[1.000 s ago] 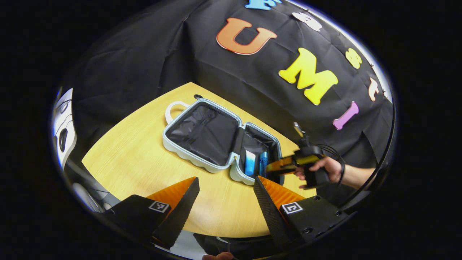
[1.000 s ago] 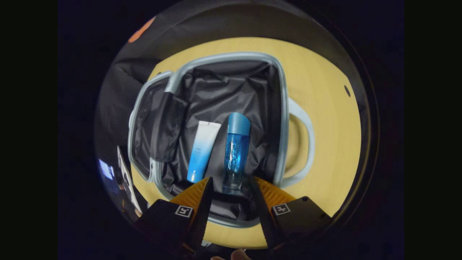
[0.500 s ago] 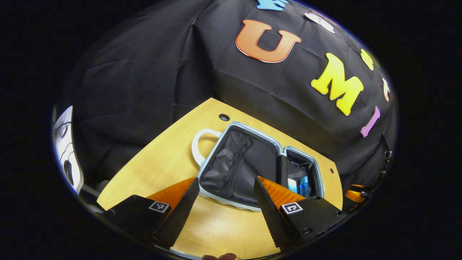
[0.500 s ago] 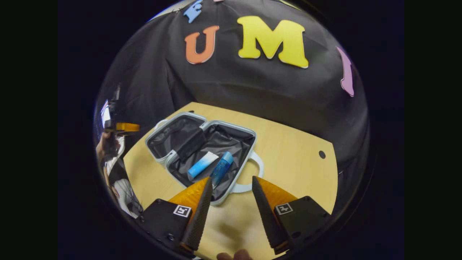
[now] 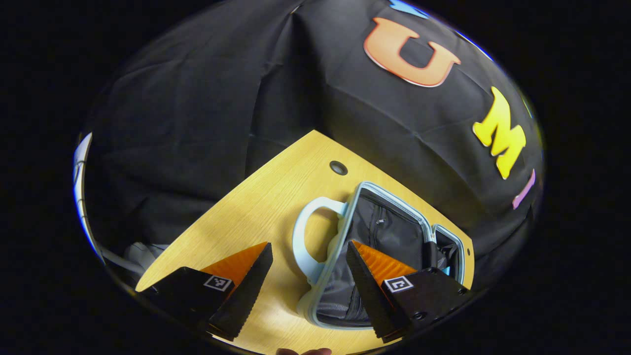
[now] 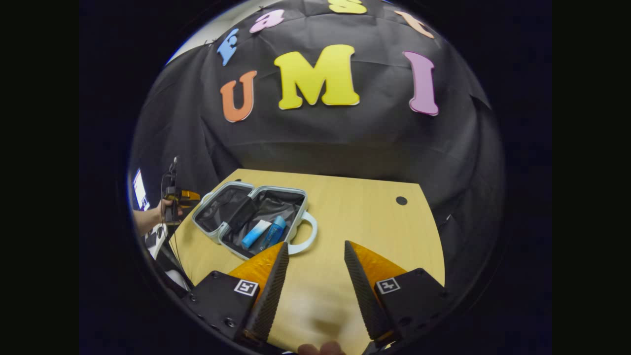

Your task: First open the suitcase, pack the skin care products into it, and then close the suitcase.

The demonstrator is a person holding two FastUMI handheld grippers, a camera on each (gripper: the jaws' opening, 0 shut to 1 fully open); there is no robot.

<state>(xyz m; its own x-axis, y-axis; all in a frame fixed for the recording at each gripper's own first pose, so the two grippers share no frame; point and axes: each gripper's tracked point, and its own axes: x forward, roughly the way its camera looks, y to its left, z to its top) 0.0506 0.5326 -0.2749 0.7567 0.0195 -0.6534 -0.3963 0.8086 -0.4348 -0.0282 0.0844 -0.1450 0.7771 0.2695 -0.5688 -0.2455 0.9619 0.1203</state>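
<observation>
Suitcase (image 6: pixel 231 231) open, tube (image 6: pixel 256 233), bottle (image 6: pixel 274 231) inside

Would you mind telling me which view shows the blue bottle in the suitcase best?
The right gripper view: the blue bottle lies in plain sight beside the tube in the open suitcase. The left gripper view gives a blue sliver by its tool.

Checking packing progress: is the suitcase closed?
No, the suitcase lies open on the table, tube and bottle inside.
</observation>
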